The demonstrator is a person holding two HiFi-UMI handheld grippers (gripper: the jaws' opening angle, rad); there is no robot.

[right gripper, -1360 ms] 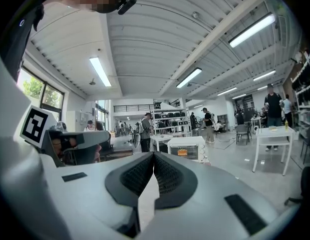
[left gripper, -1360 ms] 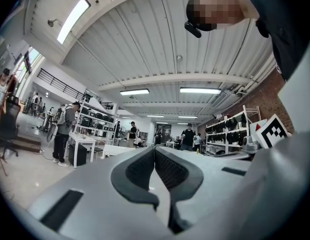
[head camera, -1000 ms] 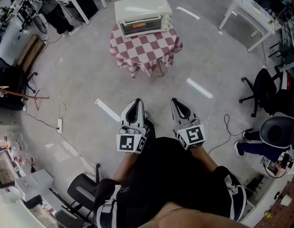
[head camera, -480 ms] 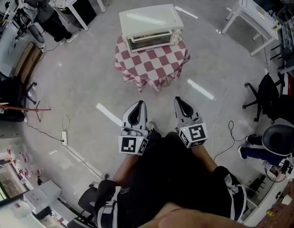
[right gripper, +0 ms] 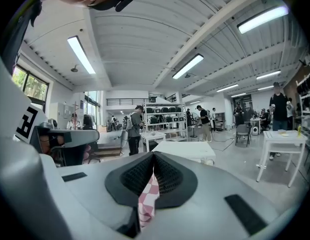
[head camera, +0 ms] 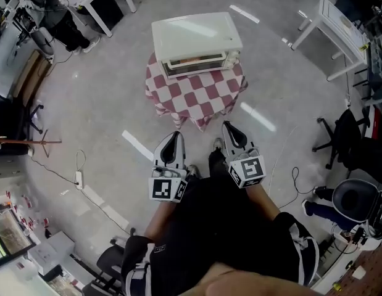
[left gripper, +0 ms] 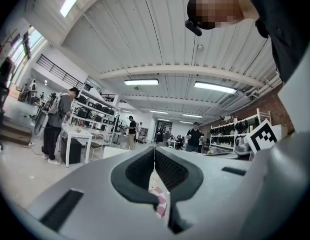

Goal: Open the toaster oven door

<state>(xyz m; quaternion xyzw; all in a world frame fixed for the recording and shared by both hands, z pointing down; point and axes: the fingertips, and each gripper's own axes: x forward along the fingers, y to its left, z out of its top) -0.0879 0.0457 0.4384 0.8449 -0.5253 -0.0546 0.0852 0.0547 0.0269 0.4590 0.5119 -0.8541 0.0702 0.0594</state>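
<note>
With jaws closed on nothing, the left gripper [head camera: 176, 135] and right gripper [head camera: 228, 128] have come nearer the toaster oven [head camera: 197, 39], which sits door shut on the checked desk [head camera: 197, 94] ahead of them, probably still beyond reach.

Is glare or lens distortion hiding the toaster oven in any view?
Head view: fisheye bends the room's edges; ceiling-light glare streaks the toaster oven top and the floor, but its front is readable. Left and right gripper views: heavy wide-angle curvature, and the jaws block most of the oven.
</note>
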